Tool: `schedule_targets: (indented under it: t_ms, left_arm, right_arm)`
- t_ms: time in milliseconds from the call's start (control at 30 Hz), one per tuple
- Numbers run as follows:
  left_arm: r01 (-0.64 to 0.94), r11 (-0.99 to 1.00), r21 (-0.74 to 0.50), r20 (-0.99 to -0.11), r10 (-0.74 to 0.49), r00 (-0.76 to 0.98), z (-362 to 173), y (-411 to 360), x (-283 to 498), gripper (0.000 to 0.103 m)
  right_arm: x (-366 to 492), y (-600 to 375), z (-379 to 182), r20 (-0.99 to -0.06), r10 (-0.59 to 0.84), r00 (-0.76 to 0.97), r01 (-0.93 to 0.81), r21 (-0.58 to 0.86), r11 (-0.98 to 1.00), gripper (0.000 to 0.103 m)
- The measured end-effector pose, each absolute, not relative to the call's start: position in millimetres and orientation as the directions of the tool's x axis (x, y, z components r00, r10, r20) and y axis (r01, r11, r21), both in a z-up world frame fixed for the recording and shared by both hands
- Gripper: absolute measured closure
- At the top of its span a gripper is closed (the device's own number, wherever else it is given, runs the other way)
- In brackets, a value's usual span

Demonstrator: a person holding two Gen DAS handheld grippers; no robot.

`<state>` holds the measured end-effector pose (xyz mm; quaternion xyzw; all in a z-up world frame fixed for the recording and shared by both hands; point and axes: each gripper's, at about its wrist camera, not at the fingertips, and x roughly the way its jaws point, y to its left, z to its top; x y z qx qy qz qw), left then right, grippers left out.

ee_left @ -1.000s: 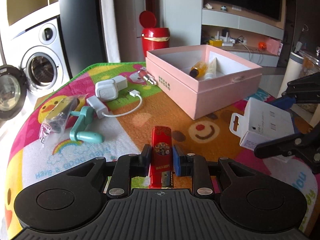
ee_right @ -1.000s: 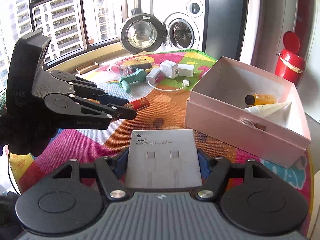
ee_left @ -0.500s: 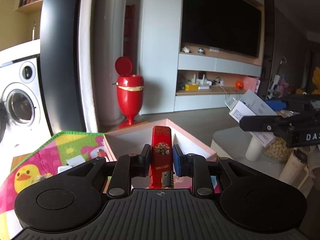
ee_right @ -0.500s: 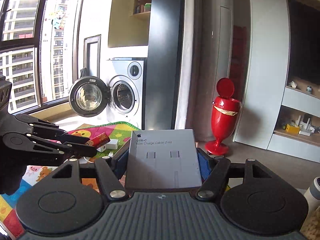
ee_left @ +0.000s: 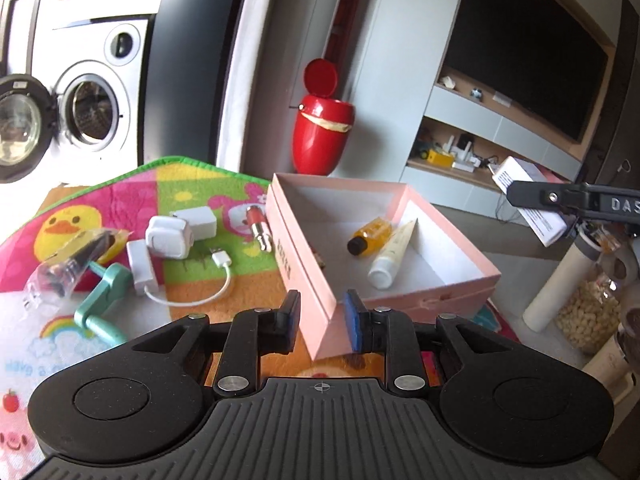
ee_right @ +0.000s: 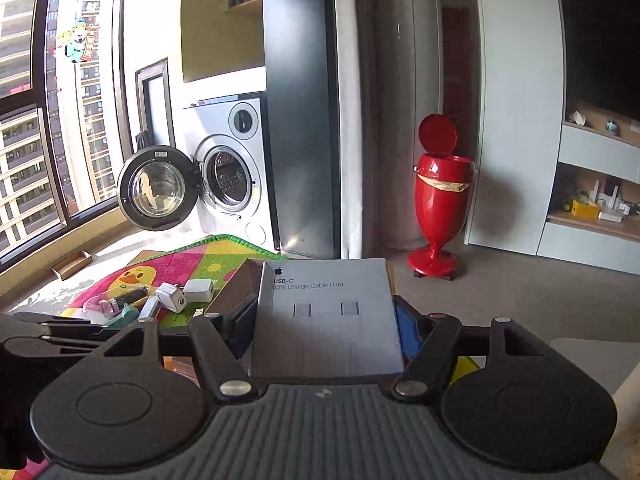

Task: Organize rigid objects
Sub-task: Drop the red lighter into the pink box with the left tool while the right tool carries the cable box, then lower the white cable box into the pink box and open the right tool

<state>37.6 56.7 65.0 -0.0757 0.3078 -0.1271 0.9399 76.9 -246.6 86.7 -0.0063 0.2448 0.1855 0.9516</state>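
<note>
Left claw (ee_left: 320, 316) hanging spread wide, holding nothing, just over near corner of pink box (ee_left: 440, 300). Right claw (ee_right: 326, 320) pinching flat cable box (ee_right: 326, 312) by side edges, long side pointing forward. Pink box sitting down and left of right claw, open top facing up. Orange bottle (ee_left: 370, 234) and white tube (ee_left: 390, 256) lying inside. Chargers (ee_left: 172, 236) waiting farther on mat (ee_left: 192, 188).

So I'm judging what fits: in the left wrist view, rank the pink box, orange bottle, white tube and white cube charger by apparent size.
1. pink box, by far the largest.
2. white cube charger and white tube: they look alike, so unranked.
3. orange bottle, smallest, though it lies farther away, so unsure.
</note>
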Motion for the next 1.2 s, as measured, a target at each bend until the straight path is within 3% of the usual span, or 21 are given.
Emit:
schedule_targets:
  t_ms: [167,433,500,767,900,1067,1100,1133,1200]
  left_arm:
    - [0.119,0.970,-0.213,-0.613,-0.227,0.757,47.5,87.6,0.6,0.076]
    - [0.023,0.977,-0.211,-0.612,-0.150,0.777,38.4,118.0,-17.0,0.076]
    - [-0.021,0.975,-0.222,-0.613,-0.123,0.781,35.6,125.1,-17.0,0.076]
    - [-0.130,0.959,-0.251,-0.596,-0.047,0.802,29.7,151.1,-12.6,0.076]
    - [-0.145,0.958,-0.249,-0.592,-0.032,0.805,32.4,161.3,-10.6,0.076]
    - [-0.120,0.956,-0.268,-0.531,-0.043,0.846,41.0,170.9,-9.8,0.076]
    - [-0.107,0.955,-0.277,-0.509,-0.052,0.859,40.5,172.1,-8.6,0.076]
    - [-0.098,0.953,-0.286,-0.490,-0.057,0.870,38.8,173.4,-6.5,0.076]
    - [-0.100,0.941,-0.322,-0.470,-0.067,0.880,32.9,177.7,-0.6,0.076]
  right_arm:
    - [122.4,-219.3,55.5,-0.550,0.348,0.759,-0.336,0.127,0.933,0.034]
    - [141.0,-197.6,9.6,-0.648,0.276,0.710,-0.289,0.089,0.953,0.030]
    - [135.3,-197.0,12.1,-0.646,0.266,0.715,-0.296,0.065,0.953,0.024]
    - [112.8,-173.0,61.4,-0.606,0.368,0.706,-0.390,0.101,0.915,0.024]
    - [121.0,-125.9,68.6,-0.640,0.465,0.612,-0.480,0.167,0.861,0.024]
    - [160.2,-61.0,67.3,-0.700,0.465,0.542,-0.516,0.159,0.842,0.024]
    - [174.3,-46.2,65.7,-0.725,0.442,0.529,-0.515,0.140,0.846,0.029]
    - [184.9,-36.5,64.0,-0.745,0.414,0.522,-0.510,0.116,0.852,0.046]
    - [212.0,-15.8,56.1,-0.806,0.307,0.507,-0.487,0.026,0.873,0.069]
